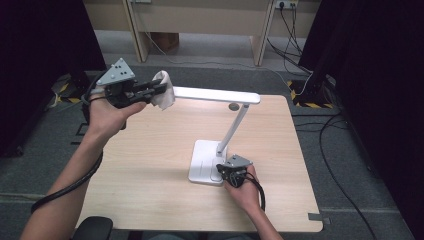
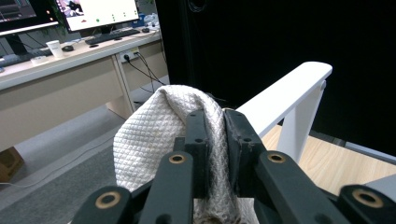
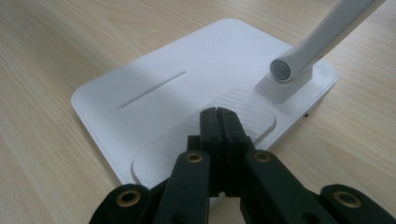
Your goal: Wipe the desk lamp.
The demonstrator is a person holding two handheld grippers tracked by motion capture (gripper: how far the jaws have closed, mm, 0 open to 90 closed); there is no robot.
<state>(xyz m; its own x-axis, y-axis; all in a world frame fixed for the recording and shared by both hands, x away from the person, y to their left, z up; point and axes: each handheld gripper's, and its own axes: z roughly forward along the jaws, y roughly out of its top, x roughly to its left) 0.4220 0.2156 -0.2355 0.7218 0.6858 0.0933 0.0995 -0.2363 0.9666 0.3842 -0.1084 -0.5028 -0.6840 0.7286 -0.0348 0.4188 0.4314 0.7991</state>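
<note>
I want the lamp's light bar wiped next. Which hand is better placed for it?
Left. The left gripper is clamped on the cloth right at the lamp head's end. The right gripper, shut and empty, rests on the lamp base.

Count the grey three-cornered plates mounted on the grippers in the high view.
2. One grey three-cornered plate tops the left gripper beside the white lamp head; the other tops the right gripper over the lamp base.

Cloth (image 2: 154, 135): white, quilted weave, soft. Lamp (image 3: 196, 93): smooth matt white plastic, ribbed pad on base. Table (image 1: 150, 150): pale wood-grain, matt
</note>
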